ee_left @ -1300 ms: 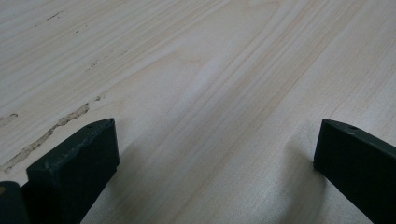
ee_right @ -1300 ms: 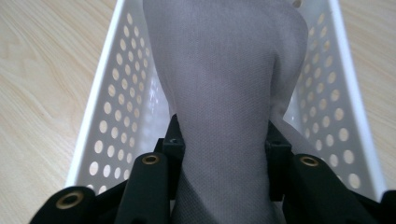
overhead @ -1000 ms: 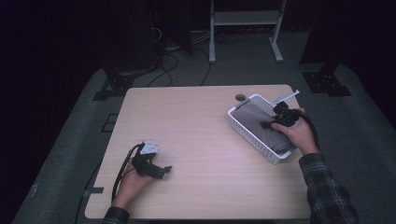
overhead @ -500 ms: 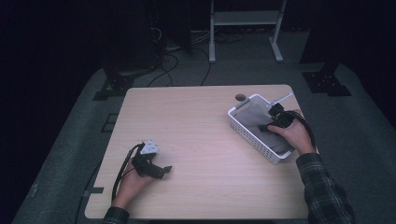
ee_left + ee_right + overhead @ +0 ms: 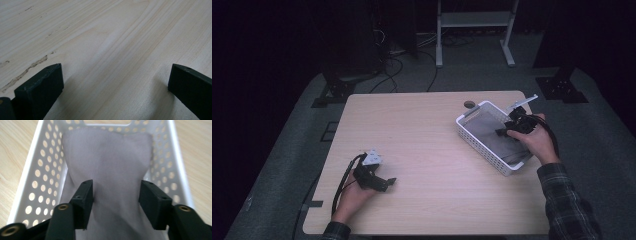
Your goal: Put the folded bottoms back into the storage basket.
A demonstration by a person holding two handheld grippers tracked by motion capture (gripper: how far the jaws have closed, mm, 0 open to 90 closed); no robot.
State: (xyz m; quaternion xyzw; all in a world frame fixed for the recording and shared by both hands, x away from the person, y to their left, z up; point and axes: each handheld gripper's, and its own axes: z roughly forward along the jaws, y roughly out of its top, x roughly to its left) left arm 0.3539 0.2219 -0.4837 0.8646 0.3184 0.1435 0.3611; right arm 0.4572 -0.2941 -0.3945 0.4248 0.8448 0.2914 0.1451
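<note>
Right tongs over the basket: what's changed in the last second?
The right tongs have shifted slightly within the white basket, staying low over the grey cloth; their jaws stand open on either side of it, nothing clamped. Nothing was taken hold of or let go. The left tongs stayed open on the table, and the basket kept its place.

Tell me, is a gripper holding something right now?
No. The right hand-held gripper is open above the grey cloth in the white basket, its jaws apart with nothing pinched. The left hand-held gripper is open over bare table.
</note>
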